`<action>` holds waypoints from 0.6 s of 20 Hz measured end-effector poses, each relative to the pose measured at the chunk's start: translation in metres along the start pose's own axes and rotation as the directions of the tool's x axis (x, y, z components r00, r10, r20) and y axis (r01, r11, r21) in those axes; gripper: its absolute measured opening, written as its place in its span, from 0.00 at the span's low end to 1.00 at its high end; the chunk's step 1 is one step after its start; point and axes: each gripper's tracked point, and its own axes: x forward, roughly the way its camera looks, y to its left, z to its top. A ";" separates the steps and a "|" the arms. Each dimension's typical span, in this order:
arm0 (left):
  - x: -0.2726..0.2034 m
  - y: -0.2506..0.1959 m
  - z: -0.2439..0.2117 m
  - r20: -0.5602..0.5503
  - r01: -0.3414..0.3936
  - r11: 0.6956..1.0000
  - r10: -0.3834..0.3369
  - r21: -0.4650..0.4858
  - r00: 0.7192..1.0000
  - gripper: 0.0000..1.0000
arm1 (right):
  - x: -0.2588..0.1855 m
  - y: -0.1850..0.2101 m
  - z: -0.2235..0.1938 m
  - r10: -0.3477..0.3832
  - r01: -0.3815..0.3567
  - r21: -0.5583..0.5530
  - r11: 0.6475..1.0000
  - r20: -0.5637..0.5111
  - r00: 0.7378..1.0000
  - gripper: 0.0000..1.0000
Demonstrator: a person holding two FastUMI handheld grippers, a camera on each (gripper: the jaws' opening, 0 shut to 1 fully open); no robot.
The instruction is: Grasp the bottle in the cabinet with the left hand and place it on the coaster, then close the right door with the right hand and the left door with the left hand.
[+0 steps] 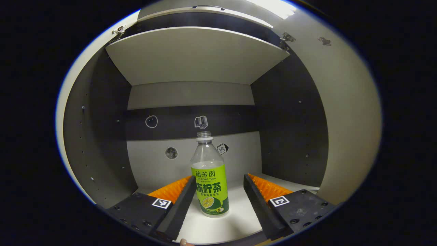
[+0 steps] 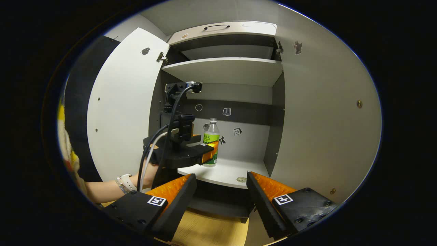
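Observation:
A clear bottle (image 1: 209,177) with a green label stands upright on the cabinet's lower shelf (image 1: 235,218). My left gripper (image 1: 220,191) is open, its fingers on either side of the bottle's lower half, the left finger close to the label and the right one well apart. In the right gripper view the same bottle (image 2: 211,138) stands just past the left gripper (image 2: 209,154), which a hand (image 2: 150,174) holds at the shelf. My right gripper (image 2: 222,191) hangs open and empty in front of the cabinet, below shelf level.
Both cabinet doors stand open: the left door (image 2: 123,106) and the right door (image 2: 324,119). An upper shelf (image 2: 225,70) spans the cabinet above. A small round disc (image 2: 241,179) lies near the lower shelf's front edge. A wooden surface (image 2: 211,232) lies below.

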 end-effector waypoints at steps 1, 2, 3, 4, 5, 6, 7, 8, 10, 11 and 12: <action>0.006 0.001 -0.002 -0.004 0.000 1.000 0.000 0.003 1.000 0.89 | 0.003 0.000 0.000 0.001 -0.001 0.000 1.000 -0.001 1.000 0.98; 0.011 0.002 -0.005 -0.006 -0.002 1.000 0.002 0.003 1.000 0.89 | 0.005 -0.001 -0.001 0.001 -0.001 0.000 1.000 -0.002 1.000 0.98; 0.016 0.003 -0.005 -0.002 -0.004 1.000 0.004 0.000 1.000 0.89 | 0.006 -0.002 -0.002 0.000 0.000 -0.001 1.000 -0.004 1.000 0.98; 0.019 0.004 -0.007 0.000 -0.003 1.000 0.003 -0.004 1.000 0.89 | 0.008 -0.003 -0.003 -0.001 0.001 -0.001 1.000 -0.006 1.000 0.98; 0.023 0.004 -0.009 -0.002 -0.001 1.000 0.001 -0.009 1.000 0.89 | 0.010 -0.004 -0.005 -0.003 0.003 0.000 1.000 -0.010 1.000 0.98; 0.028 0.006 -0.011 -0.005 -0.001 1.000 0.000 -0.013 1.000 0.93 | 0.013 -0.004 -0.006 -0.003 0.003 0.002 1.000 -0.015 1.000 0.98; 0.032 0.006 -0.013 -0.009 0.000 1.000 0.000 -0.012 1.000 0.89 | 0.015 -0.005 -0.007 -0.002 0.003 0.005 1.000 -0.021 1.000 0.98; 0.035 0.006 -0.013 -0.010 0.002 1.000 -0.002 -0.007 1.000 0.89 | 0.016 -0.005 -0.008 -0.004 0.004 0.006 1.000 -0.025 1.000 0.98; 0.042 0.005 -0.016 -0.010 0.004 1.000 -0.003 0.013 1.000 0.89 | 0.018 -0.008 -0.010 -0.010 0.010 0.007 1.000 -0.029 1.000 0.98; 0.044 0.004 -0.015 -0.013 0.009 1.000 -0.009 0.018 1.000 0.89 | 0.019 -0.009 -0.010 -0.014 0.014 0.011 1.000 -0.031 0.999 0.98; 0.048 0.002 -0.015 -0.011 0.017 1.000 -0.017 0.021 1.000 0.89 | 0.020 -0.010 -0.011 -0.017 0.017 0.018 1.000 -0.035 0.999 0.98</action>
